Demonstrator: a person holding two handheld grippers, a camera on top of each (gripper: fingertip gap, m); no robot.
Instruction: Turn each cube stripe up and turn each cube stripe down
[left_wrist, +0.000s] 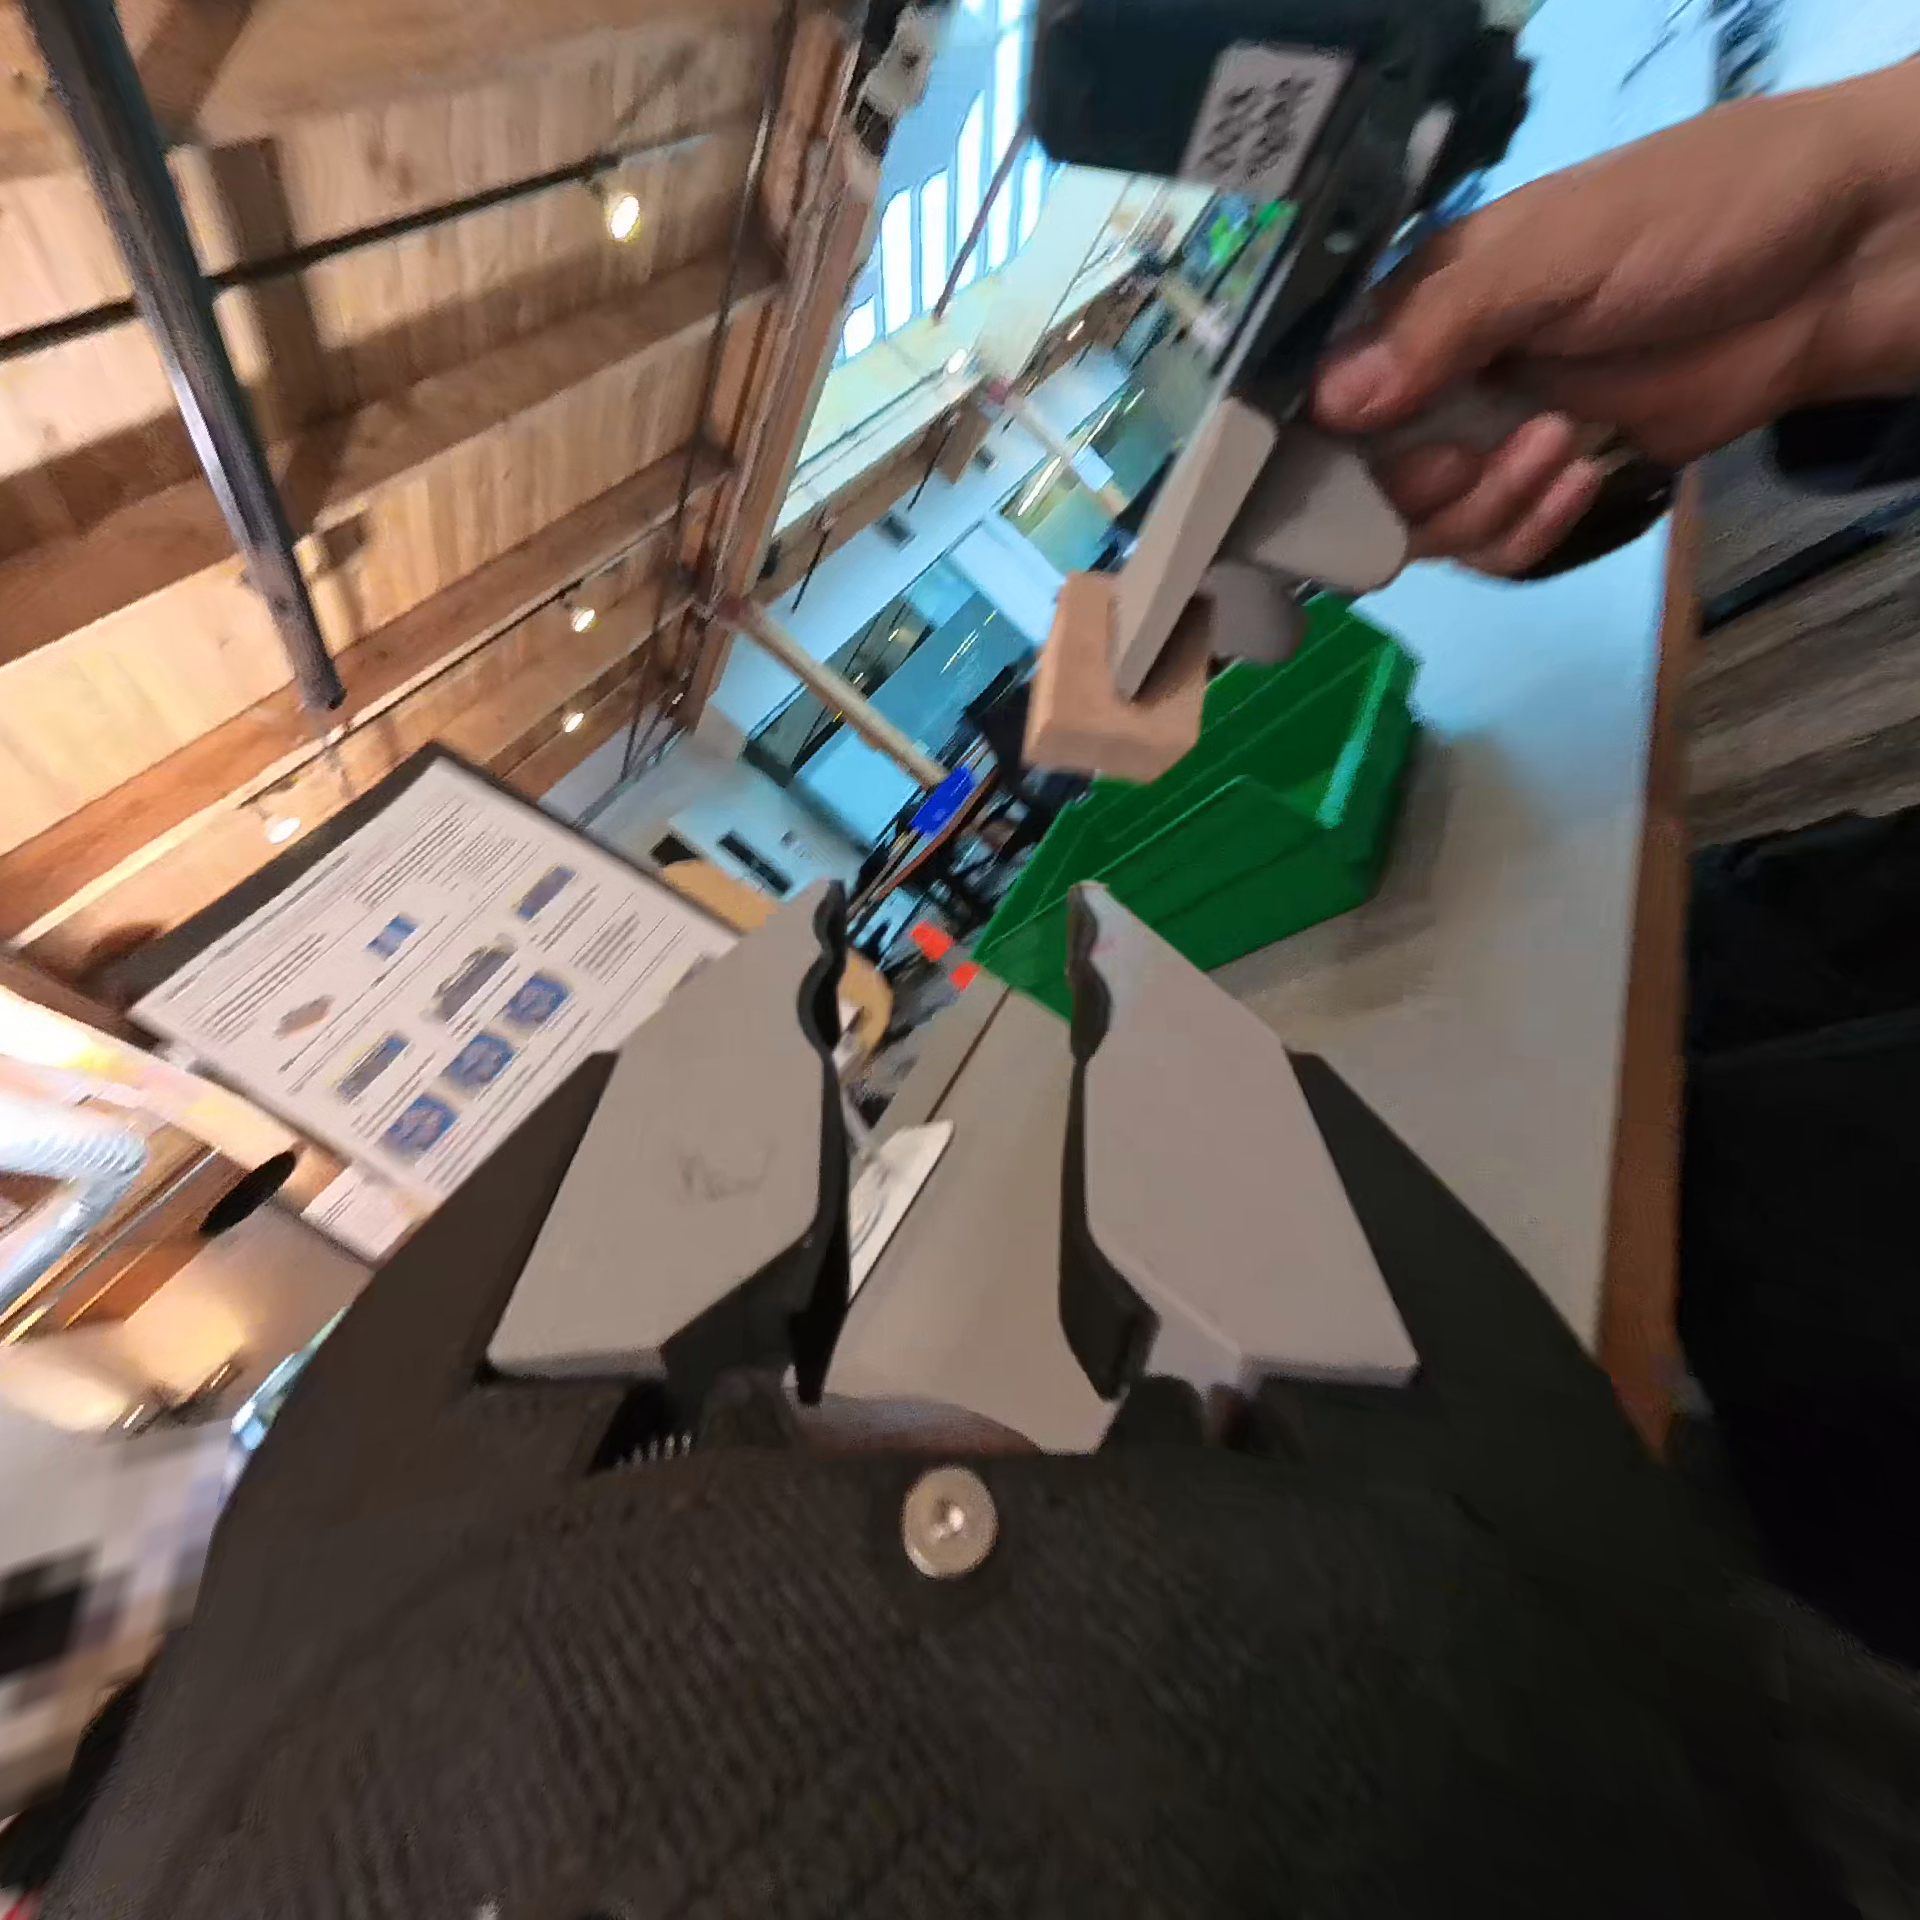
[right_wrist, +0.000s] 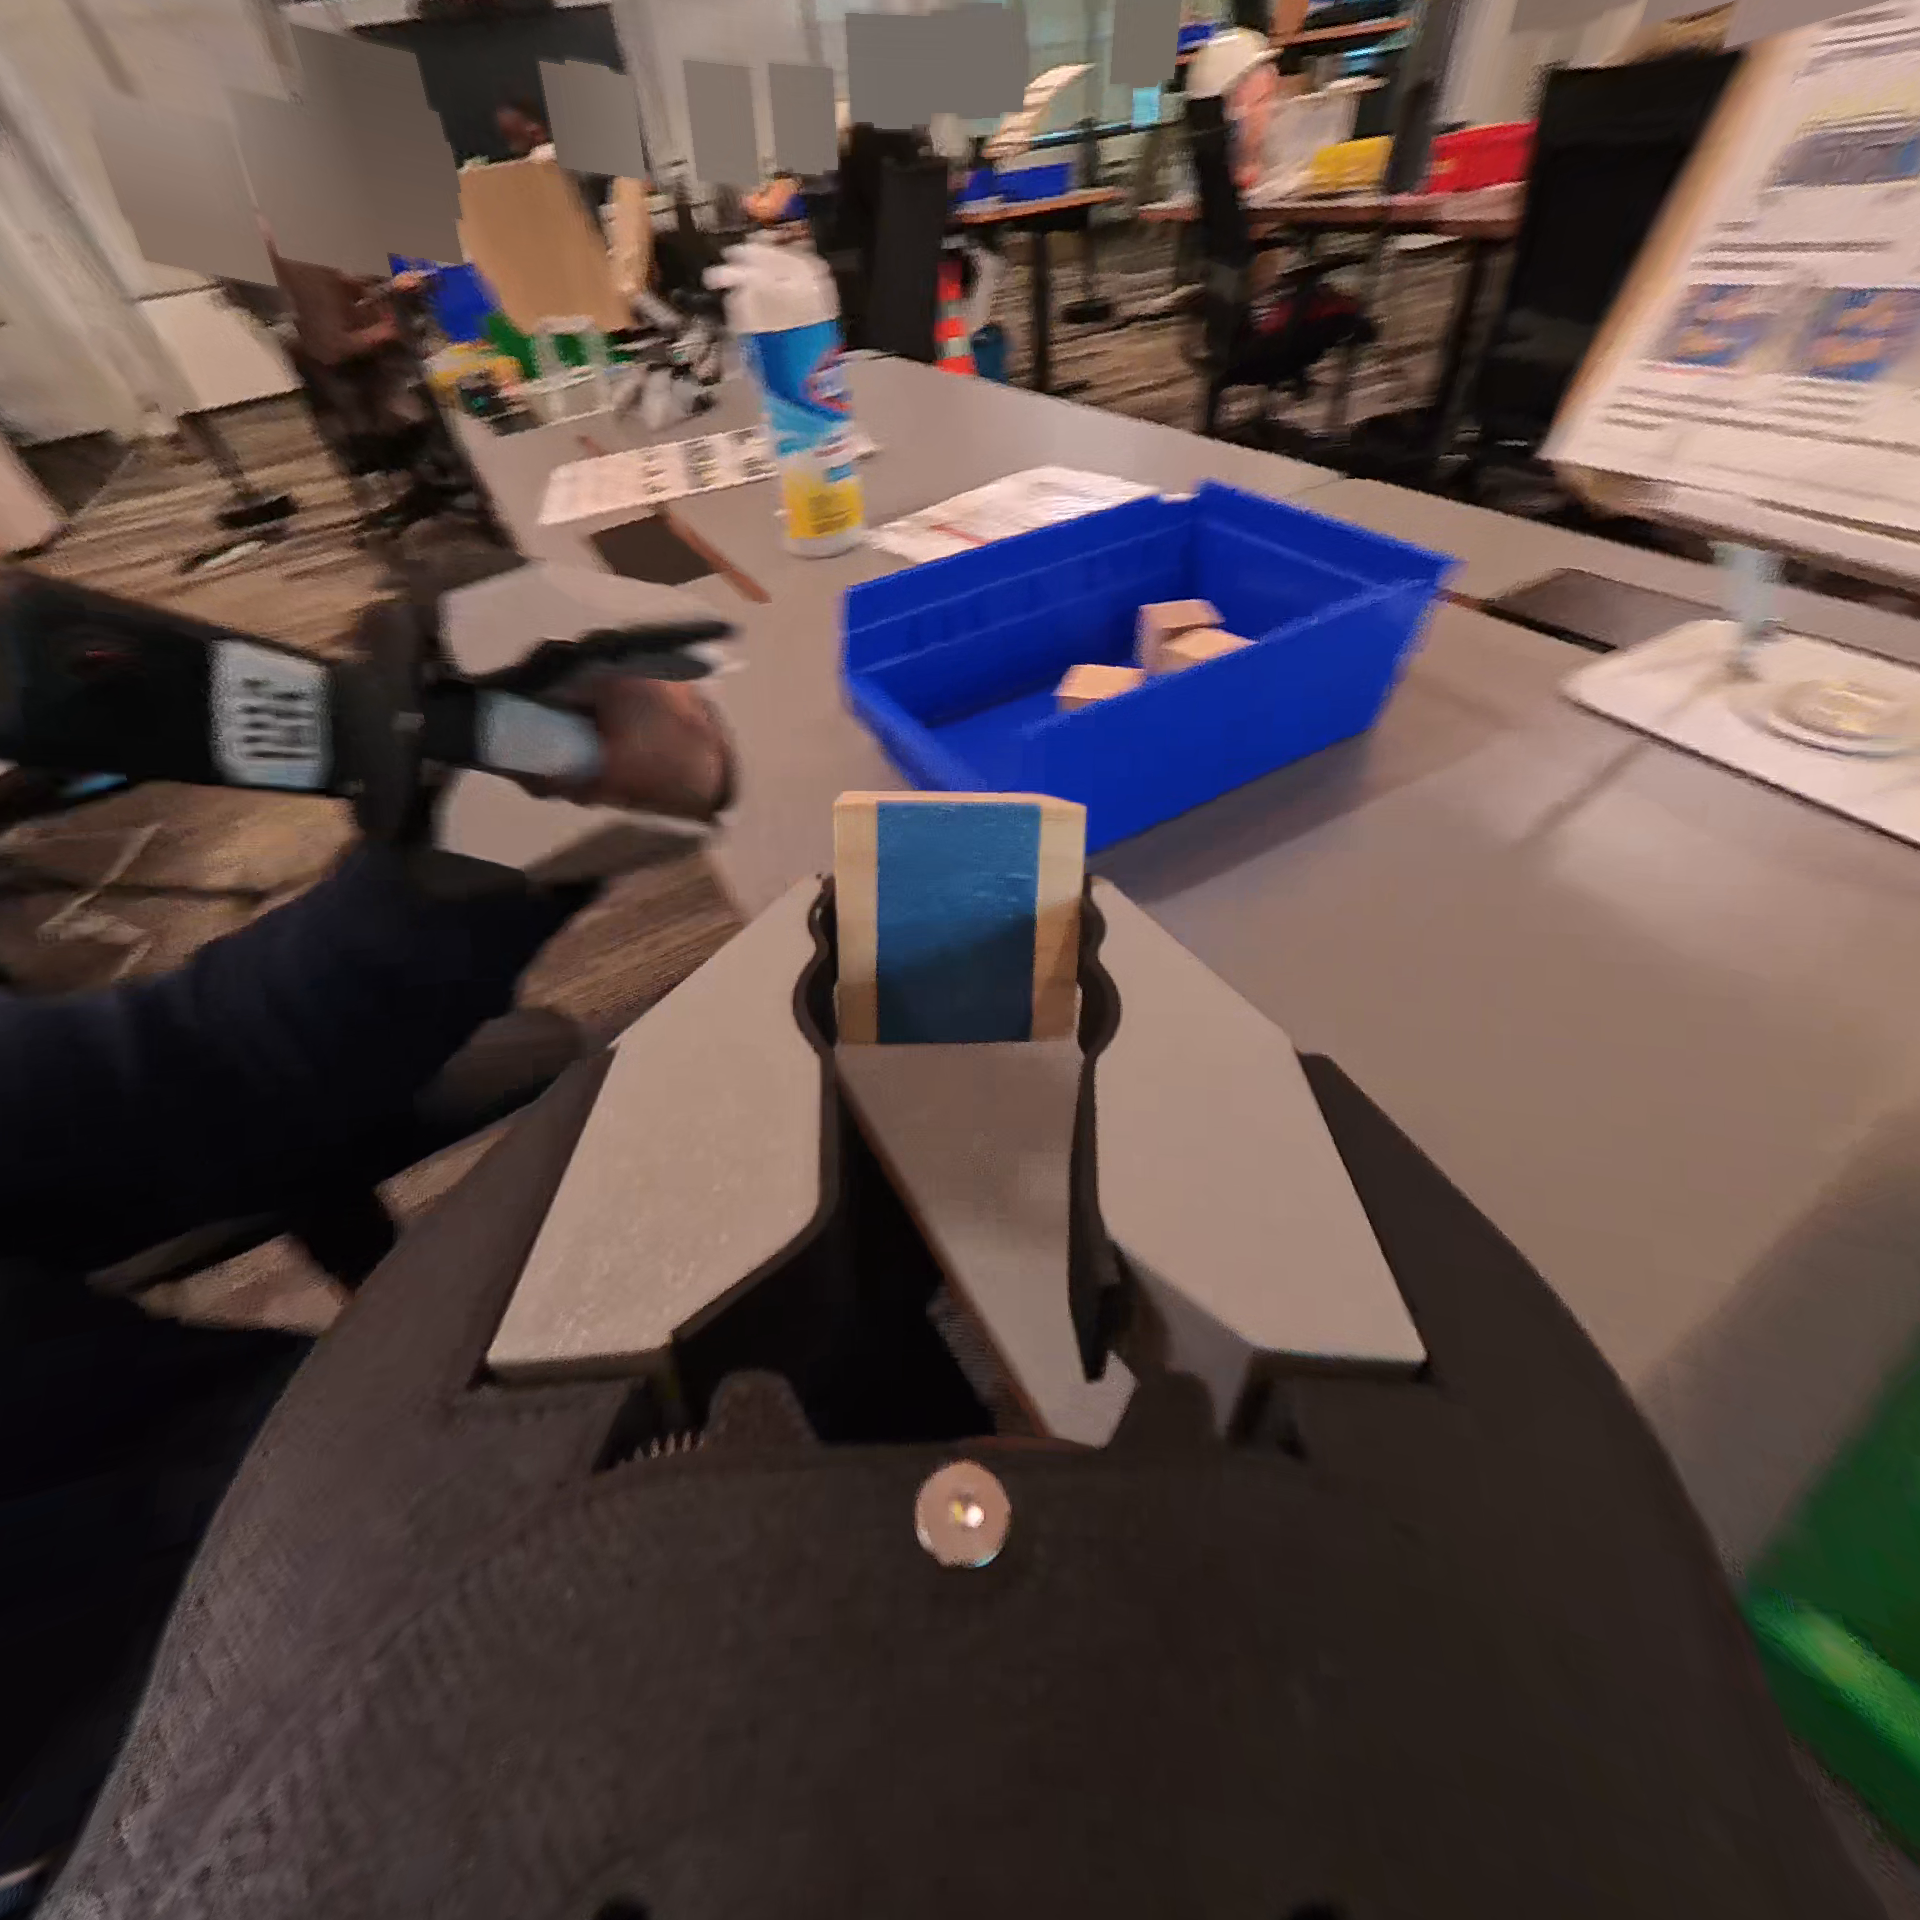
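Nearest the blue bin (right_wrist: 1039, 748), on the near side, the right gripper (right_wrist: 958, 956) pinches a wooden cube (right_wrist: 958, 920) above the grey table (right_wrist: 1455, 987), its blue stripe (right_wrist: 956, 925) facing up toward the camera. Left of the bin, the left gripper (left_wrist: 948, 997) hangs in the air with its fingers spread and nothing between them. Inside the bin lie at least two more cubes (right_wrist: 1164, 649), plain wood showing; their stripes cannot be seen. A green bin (left_wrist: 1226, 831) sits off the far side; no cubes show in it. Judging by this, one cube is in hand and most of the turning remains.
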